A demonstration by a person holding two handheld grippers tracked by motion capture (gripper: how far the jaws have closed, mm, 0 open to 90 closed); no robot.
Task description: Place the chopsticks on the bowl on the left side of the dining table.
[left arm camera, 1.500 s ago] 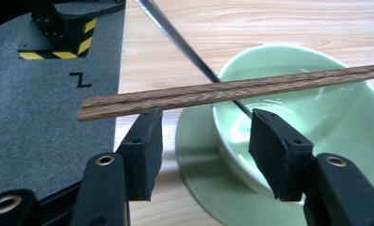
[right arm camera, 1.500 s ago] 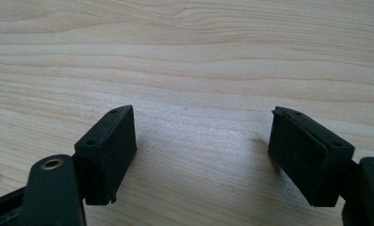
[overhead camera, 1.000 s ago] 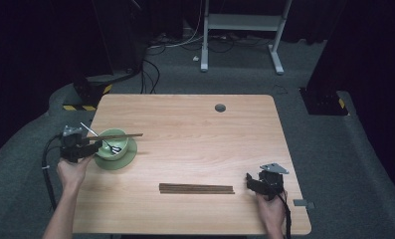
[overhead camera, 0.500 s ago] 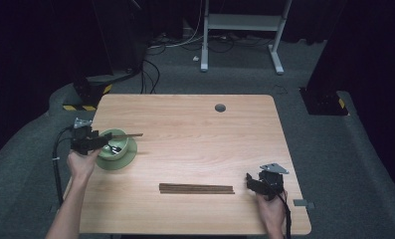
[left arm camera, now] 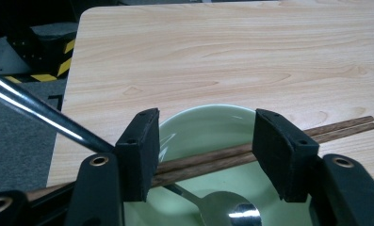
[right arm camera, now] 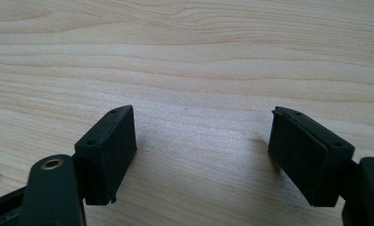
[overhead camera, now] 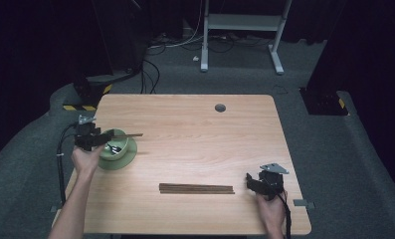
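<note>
A pale green bowl [overhead camera: 116,145] stands on a green saucer [overhead camera: 118,160] at the table's left side. A pair of brown chopsticks [overhead camera: 128,135] rests across the bowl's rim, tips pointing right. My left gripper [overhead camera: 99,139] hovers at the bowl's left edge. In the left gripper view it is open [left arm camera: 206,120], its jaws straddling the bowl [left arm camera: 213,122] without pressing on the chopsticks [left arm camera: 335,129]. A metal spoon [left arm camera: 229,213] lies in the bowl, its shiny handle sticking out to the left. My right gripper [overhead camera: 252,183] [right arm camera: 201,117] stands open and empty over bare wood at the front right.
A second pair of brown chopsticks [overhead camera: 196,188] lies flat near the front edge, just left of the right gripper. A round cable hole [overhead camera: 220,107] sits at the table's back. Beyond the table are cables and a white frame [overhead camera: 245,22] on the floor.
My left hand and gripper have shifted away from me along the bowl's left side. The right gripper has stayed put.
</note>
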